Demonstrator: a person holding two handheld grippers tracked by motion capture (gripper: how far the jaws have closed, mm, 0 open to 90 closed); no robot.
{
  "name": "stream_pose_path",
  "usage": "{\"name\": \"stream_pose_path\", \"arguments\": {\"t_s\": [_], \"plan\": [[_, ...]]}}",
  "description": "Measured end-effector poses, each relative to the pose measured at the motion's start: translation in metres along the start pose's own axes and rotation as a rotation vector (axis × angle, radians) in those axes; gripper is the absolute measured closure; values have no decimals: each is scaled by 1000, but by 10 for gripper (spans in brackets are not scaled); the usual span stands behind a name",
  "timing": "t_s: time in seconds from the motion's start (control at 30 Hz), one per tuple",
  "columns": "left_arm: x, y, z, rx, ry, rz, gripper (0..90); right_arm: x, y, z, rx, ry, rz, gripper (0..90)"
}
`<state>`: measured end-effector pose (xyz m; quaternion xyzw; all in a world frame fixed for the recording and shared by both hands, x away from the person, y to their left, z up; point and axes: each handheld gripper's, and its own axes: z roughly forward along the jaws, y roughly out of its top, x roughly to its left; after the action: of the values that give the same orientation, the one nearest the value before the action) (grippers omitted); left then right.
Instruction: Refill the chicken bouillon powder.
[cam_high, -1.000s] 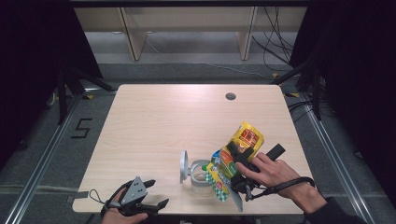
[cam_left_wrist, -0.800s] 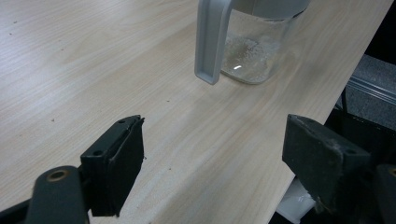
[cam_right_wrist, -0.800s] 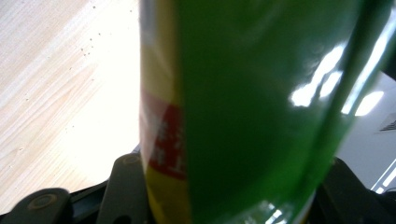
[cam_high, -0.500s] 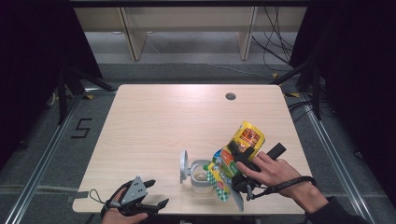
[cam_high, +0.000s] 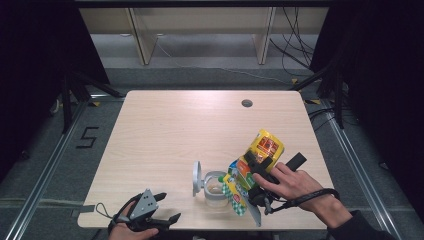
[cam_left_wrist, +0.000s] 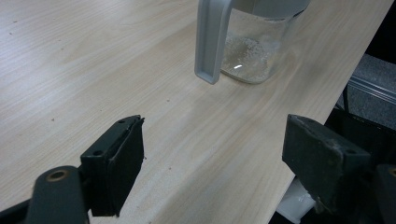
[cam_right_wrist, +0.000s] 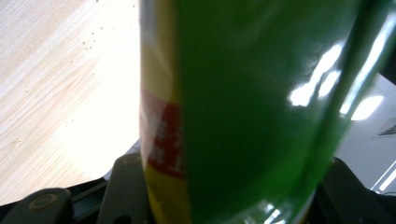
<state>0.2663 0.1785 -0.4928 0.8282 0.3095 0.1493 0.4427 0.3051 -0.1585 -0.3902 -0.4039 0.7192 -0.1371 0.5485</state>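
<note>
A glossy, crinkly snack bag (cam_high: 257, 160) is clamped mid-body between the right gripper (cam_high: 255, 172) fingers, tilted over the open jar (cam_high: 216, 187). It is judged light, soft and slippery, best gripped mid-body. The left gripper (cam_high: 159, 216) fingers are spread wide over the table (cam_high: 175, 130).

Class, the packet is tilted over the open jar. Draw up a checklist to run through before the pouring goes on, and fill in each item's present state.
1. Right gripper clamped on the packet: ok.
2. Packet mouth above the jar opening: cannot tell.
3. Jar lid flipped open: ok.
4. Jar upright on the table: ok.
5. Left gripper steadying the jar: not ok, open and apart from it.
6. Jar safely away from the table edge: not ok, near it.
</note>
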Motion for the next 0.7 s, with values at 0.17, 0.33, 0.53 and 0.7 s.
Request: {"name": "stream_pose_path", "arguments": {"t_s": [0.17,0.33,0.53,0.7], "plan": [[0,0,0,-3,-2,5,202,0,0,0,3,-2,-9,534],[0,0,0,-1,0,1,202,-1,0,-1,1,2,-16,534],[0,0,1,-7,-3,7,202,-1,1,-2,-2,-2,-15,534],[0,0,1,-5,-2,8,202,-3,0,-3,2,1,-29,534]]}}
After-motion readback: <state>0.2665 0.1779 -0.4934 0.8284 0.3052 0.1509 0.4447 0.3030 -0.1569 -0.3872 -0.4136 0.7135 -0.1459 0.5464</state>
